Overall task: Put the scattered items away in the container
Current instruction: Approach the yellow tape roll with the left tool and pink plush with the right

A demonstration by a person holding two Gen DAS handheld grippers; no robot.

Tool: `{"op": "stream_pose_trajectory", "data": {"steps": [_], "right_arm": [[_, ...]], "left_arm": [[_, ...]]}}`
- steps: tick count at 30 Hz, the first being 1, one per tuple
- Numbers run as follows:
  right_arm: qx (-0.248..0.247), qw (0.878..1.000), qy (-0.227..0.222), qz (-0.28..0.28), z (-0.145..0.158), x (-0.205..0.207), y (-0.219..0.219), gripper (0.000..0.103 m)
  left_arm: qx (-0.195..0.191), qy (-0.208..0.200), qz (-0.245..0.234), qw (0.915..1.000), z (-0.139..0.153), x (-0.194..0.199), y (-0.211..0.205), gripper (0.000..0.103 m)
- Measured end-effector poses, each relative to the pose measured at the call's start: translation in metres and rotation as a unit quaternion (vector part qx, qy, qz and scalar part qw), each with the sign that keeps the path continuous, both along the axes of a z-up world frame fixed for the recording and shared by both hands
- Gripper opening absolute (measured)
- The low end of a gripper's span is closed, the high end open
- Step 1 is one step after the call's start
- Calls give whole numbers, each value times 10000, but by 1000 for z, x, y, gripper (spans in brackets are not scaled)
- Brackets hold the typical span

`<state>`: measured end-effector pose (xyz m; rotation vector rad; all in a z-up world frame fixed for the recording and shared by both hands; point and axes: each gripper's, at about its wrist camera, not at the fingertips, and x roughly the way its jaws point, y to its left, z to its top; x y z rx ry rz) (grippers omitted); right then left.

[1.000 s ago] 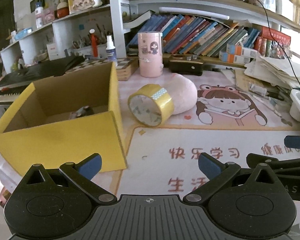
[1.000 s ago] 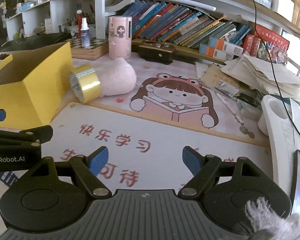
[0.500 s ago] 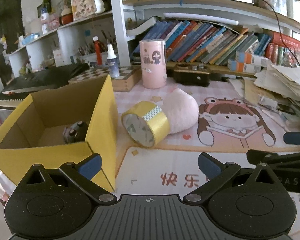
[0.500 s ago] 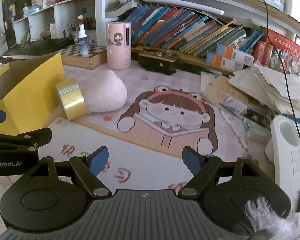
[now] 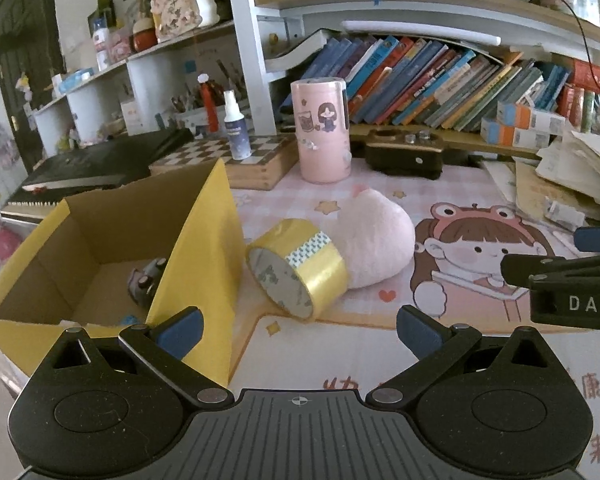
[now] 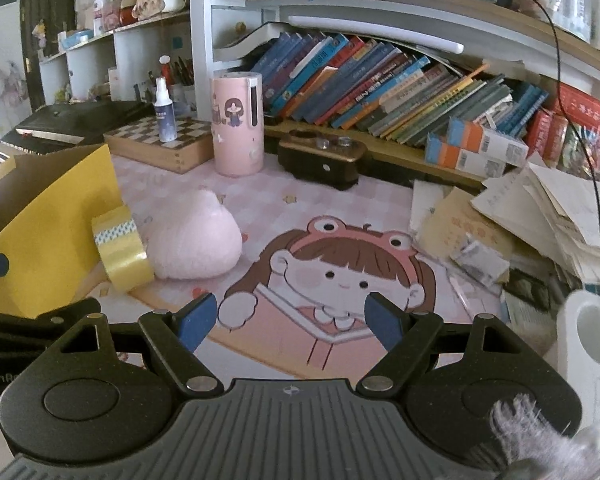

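A yellow cardboard box (image 5: 204, 236) stands open at the left, with a small dark item (image 5: 146, 280) inside. A roll of yellow tape (image 5: 300, 268) leans on a pink plush (image 5: 374, 246) just right of the box. My left gripper (image 5: 298, 326) is open and empty, a short way in front of the tape. My right gripper (image 6: 290, 322) is open and empty over the cartoon desk mat (image 6: 340, 276). In the right wrist view the tape (image 6: 122, 250), plush (image 6: 194, 240) and box (image 6: 48, 236) lie to the left.
A pink cylinder (image 5: 322, 130), a spray bottle (image 5: 236, 128) on a chessboard box (image 5: 236, 160), a dark case (image 5: 406, 158) and books (image 5: 440, 84) stand behind. Loose papers (image 6: 540, 208) and a white holder (image 6: 592, 336) crowd the right edge.
Both grippers have moved forward over the mat. The box, tape and plush appear closer, and more of the box's inside shows. Both grippers stay open.
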<state>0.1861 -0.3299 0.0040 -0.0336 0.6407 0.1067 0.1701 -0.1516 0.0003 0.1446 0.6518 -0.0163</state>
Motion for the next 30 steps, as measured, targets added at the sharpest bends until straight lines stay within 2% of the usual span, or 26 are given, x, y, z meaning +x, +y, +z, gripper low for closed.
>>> {"op": "stream_pose_trajectory", "data": {"steps": [5,11,13,17,20,22,30], "right_arm": [[64,9999,-42,113,1,18,-3,80],[182,9995,-97,256,4,36,-4,80],[223,9992,-113,303,5,40,-4,80],[311,9988,-116,357,6,48,-4,80],[325,9987,-117,379,6,52,-5,80],[321,9987,-111,390,6,53,-5,80],[307,9988,-62,386,3,59,-8,80]], "left_arm": [[-36,-29,12,10000,1,12,-4,103],[227,-104,11,9997,1,26,-14,102],[256,-73,5,9996,-1,31,-16,94],[399,-11,52,9992,-4,45,-24,91],[452,101,183,9988,-8,55,-30,90],[420,188,335,9984,-12,62,-31,84],[230,411,796,9957,-24,86,-28,82]]}}
